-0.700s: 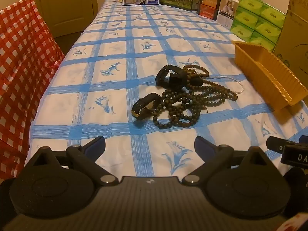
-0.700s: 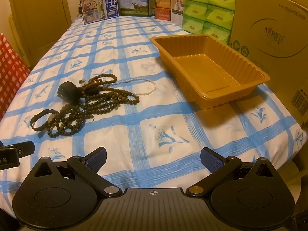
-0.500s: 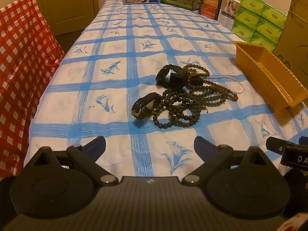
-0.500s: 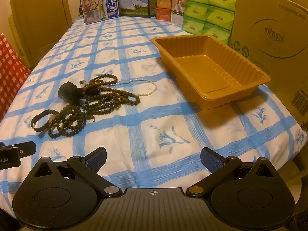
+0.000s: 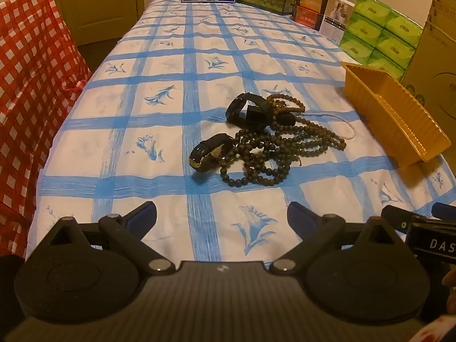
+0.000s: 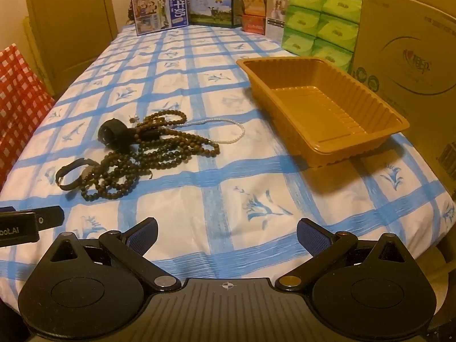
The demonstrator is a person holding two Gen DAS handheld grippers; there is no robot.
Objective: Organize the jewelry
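Observation:
A tangle of dark brown bead strands (image 5: 273, 145) (image 6: 154, 156) lies on the blue-checked tablecloth with a small black watch (image 5: 211, 151) (image 6: 72, 172), a larger black band (image 5: 249, 111) (image 6: 114, 134) and a thin white pearl necklace (image 5: 346, 129) (image 6: 228, 131). An empty orange plastic tray (image 5: 399, 116) (image 6: 319, 108) stands to the right of the pile. My left gripper (image 5: 221, 218) is open and empty, short of the pile. My right gripper (image 6: 227, 232) is open and empty, near the table's front edge.
Green tissue packs (image 6: 319, 25), a big cardboard box (image 6: 407, 57) and printed cartons (image 6: 211, 8) line the right side and far end. A red-checked cloth (image 5: 31, 85) hangs off the left side. A door (image 6: 74, 20) stands beyond.
Both views have shifted slightly; the left gripper has crept a little closer to the pile. The jewelry and tray have not moved.

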